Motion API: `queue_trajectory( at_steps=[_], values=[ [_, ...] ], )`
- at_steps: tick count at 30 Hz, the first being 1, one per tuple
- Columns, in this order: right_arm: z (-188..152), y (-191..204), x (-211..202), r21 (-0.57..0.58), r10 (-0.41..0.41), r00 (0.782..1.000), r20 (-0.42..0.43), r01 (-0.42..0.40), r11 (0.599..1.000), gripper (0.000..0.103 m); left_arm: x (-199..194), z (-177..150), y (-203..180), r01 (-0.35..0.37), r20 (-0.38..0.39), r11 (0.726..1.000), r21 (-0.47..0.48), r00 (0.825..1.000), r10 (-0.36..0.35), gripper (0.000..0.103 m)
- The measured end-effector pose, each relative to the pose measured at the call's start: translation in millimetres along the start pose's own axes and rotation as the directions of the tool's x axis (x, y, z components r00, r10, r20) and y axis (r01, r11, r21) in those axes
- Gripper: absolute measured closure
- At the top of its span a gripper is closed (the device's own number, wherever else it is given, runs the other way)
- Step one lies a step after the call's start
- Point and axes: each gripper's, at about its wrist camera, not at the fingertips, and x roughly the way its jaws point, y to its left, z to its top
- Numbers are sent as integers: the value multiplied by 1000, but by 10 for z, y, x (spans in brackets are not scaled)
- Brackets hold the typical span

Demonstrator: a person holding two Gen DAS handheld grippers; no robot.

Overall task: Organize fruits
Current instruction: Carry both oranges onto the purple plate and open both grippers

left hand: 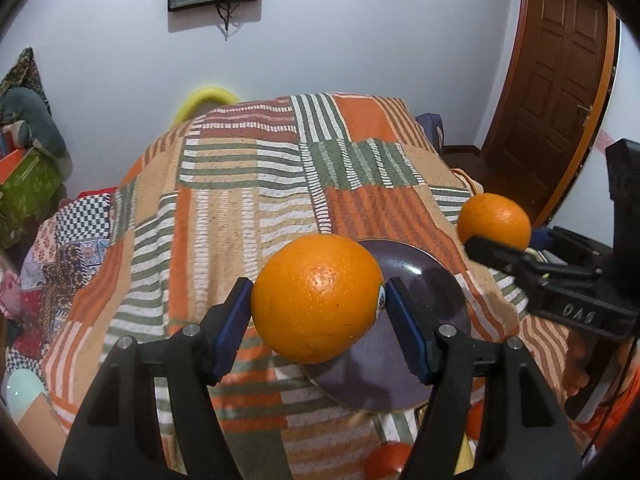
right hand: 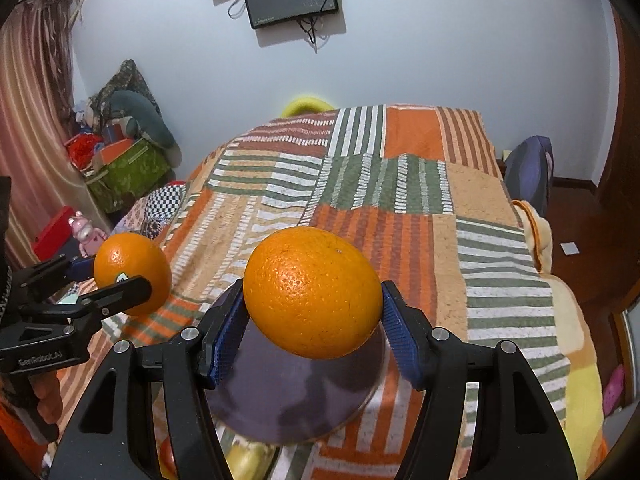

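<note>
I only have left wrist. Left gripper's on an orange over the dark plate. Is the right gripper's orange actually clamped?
Observer: Yes. In the right wrist view both blue pads press the right orange, held in the right gripper above the dark plate.
Operator: Anything under the plate's near edge?
Observer: A yellow fruit shows just below the rim; I cannot tell its type.
Operator: Sticker on my orange?
Observer: The left orange carries a small label beside the left gripper finger.
</note>
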Motion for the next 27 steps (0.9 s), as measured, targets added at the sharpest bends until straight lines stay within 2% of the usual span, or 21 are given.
queue_trajectory(
  at_steps=[9, 15, 19, 23, 27],
  values=[
    [-56, 11, 427, -40, -36, 995, -93, 33, 999, 42, 530, 54, 0, 37, -106, 999, 15, 994, -36, 36],
    [-162, 18, 699, -75, -61, 982, -181, 48, 996, 42, 882, 15, 66, 96, -193, 995, 12, 977, -92, 36],
    [-219, 16, 831, -91, -62, 972, -225, 42, 995, 42, 1056, -27, 78, 97, -236, 995, 16, 968, -91, 36],
    [-218, 34, 872, -119, -65, 972, -228, 38, 992, 42, 1102, -50, 19, 89, -220, 994, 64, 973, -72, 36],
    [-197, 7, 901, -124, -53, 971, -235, 24, 992, 41, 1131, -34, 55, 94, -219, 995, 45, 972, -82, 36]
  ],
)
